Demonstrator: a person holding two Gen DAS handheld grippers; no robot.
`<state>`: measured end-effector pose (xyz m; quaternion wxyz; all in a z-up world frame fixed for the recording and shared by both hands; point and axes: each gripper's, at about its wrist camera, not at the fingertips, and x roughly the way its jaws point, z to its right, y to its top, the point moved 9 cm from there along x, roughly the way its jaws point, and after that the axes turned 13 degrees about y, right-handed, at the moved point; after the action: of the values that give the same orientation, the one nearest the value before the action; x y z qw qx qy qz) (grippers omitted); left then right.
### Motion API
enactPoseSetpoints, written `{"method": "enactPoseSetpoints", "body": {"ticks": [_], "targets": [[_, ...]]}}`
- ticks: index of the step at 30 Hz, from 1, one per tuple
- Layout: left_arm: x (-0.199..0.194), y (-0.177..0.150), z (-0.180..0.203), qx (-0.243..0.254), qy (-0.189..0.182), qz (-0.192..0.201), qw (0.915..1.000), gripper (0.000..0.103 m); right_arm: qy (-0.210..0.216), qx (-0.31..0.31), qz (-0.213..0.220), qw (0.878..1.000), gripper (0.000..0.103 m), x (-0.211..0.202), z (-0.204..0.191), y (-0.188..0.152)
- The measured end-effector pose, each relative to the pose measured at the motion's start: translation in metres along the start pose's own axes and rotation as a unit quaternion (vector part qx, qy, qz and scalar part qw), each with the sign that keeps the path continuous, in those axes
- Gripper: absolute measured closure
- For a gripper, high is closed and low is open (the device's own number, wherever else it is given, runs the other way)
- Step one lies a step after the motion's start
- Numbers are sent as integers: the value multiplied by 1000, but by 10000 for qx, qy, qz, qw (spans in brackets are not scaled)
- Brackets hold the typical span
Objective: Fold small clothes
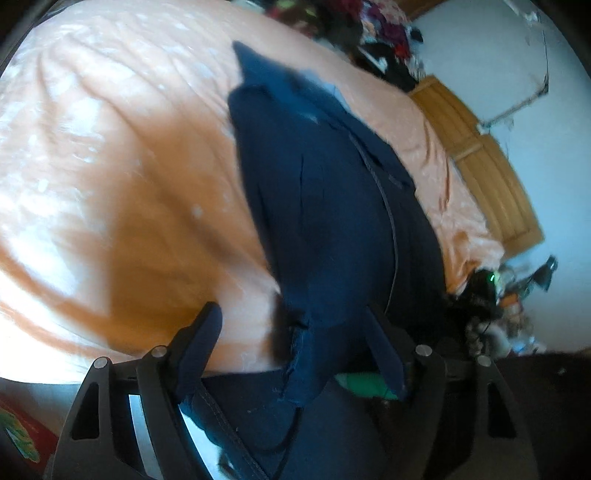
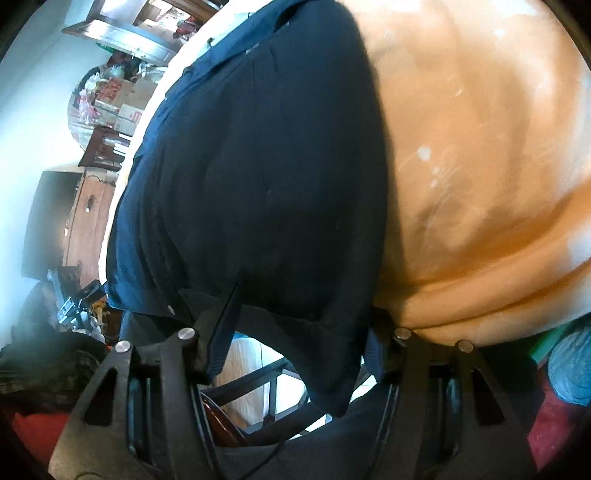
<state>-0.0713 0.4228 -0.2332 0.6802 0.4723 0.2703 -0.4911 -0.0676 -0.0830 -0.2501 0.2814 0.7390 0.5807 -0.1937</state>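
Note:
A dark navy garment lies stretched along the orange bedsheet, and its near end droops over the bed's edge. My left gripper is open, its fingers wide apart on either side of that drooping end. In the right wrist view the same navy garment covers the left half of the orange sheet. My right gripper is open too, with the garment's hem hanging between its spread fingers. The image is motion-blurred.
A wooden bed frame runs along the far side, with a pile of mixed clothes beyond it. Floor clutter sits past the bed corner. A wooden cabinet, boxes and a dark metal frame are nearby.

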Motion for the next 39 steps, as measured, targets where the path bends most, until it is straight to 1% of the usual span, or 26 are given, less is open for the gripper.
{"method": "enactPoseSetpoints", "body": {"ticks": [1, 2, 3, 4, 5, 6, 8, 9, 10, 11, 12, 13, 14, 16, 18, 20, 21, 24, 26, 28, 30, 33, 36, 38, 39], "targets": [[5, -4, 3, 65, 35, -113, 9999, 36, -13, -21, -33, 10000, 45, 1, 0, -4], [9, -8, 8, 145, -12, -239, 9996, 48, -43, -57, -33, 10000, 49, -1, -1, -5], [11, -12, 15, 190, -140, -342, 9991, 90, -42, -90, -16, 9999, 56, -7, -2, -6], [10, -13, 17, 200, -113, -311, 9993, 93, -18, -101, 16, 9999, 60, -9, -4, -5], [10, -13, 18, 208, -86, -273, 9994, 93, -7, -89, 39, 10000, 67, -12, -4, -5], [10, -13, 16, 136, -61, -266, 9995, 93, -7, -72, 42, 10000, 69, -13, 1, -6], [16, -13, 11, 35, -54, -353, 9994, 93, -35, 12, 18, 10000, 69, -9, 7, -6], [20, -14, 10, 33, -37, -410, 9991, 92, -32, 49, -30, 10000, 68, -11, 13, -11], [25, -14, 8, 34, 25, -428, 9991, 89, -61, 69, -95, 9999, 67, -8, 15, -12], [27, -13, 9, 22, 24, -418, 9991, 89, -98, 52, -120, 9999, 67, -6, 15, -14], [28, -12, 12, 27, 30, -420, 9991, 88, -171, -13, -168, 9997, 74, -7, 14, -14], [28, -12, 14, 58, 50, -428, 9991, 90, -220, -103, -174, 9996, 84, -9, 11, -15], [27, -11, 19, 70, 22, -426, 9991, 93, -115, -140, -93, 9998, 95, -14, 2, -14], [11, -5, 34, -12, -306, -269, 9992, 94, 481, -109, 299, 9983, 96, -37, -26, -9], [-19, 11, 47, -310, -829, 93, 9960, 94, 1052, -218, 745, 9914, 96, -68, -63, 2], [-45, 33, 51, -588, -1234, 496, 9894, 94, 1437, -421, 1116, 9824, 96, -98, -97, 20], [-60, 49, 51, -768, -1441, 771, 9836, 94, 1564, -480, 1238, 9787, 96, -107, -107, 27], [-90, 87, 54, -941, -1811, 1254, 9709, 94, 1801, -670, 1532, 9693, 96, -131, -134, 55], [-101, 108, 59, -922, -1928, 1449, 9661, 94, 1832, -789, 1641, 9661, 96, -139, -146, 71], [-108, 131, 66, -892, -1945, 1605, 9636, 94, 1902, -836, 1712, 9631, 97, -141, -157, 88], [-110, 158, 66, -891, -1930, 1726, 9618, 94, 1911, -860, 1815, 9608, 97, -140, -163, 114], [-106, 200, 65, -956, -1889, 1864, 9594, 94, 1892, -805, 1909, 9598, 97, -135, -161, 159], [-88, 255, 66, -999, -1831, 1931, 9588, 93, 1843, -790, 1904, 9610, 97, -124, -160, 210], [-75, 290, 62, -967, -1779, 1921, 9603, 93, 1858, -747, 1801, 9630, 97, -113, -157, 245], [-64, 306, 61, -949, -1733, 1893, 9618, 92, 1800, -729, 1769, 9649, 96, -107, -152, 264]]}}
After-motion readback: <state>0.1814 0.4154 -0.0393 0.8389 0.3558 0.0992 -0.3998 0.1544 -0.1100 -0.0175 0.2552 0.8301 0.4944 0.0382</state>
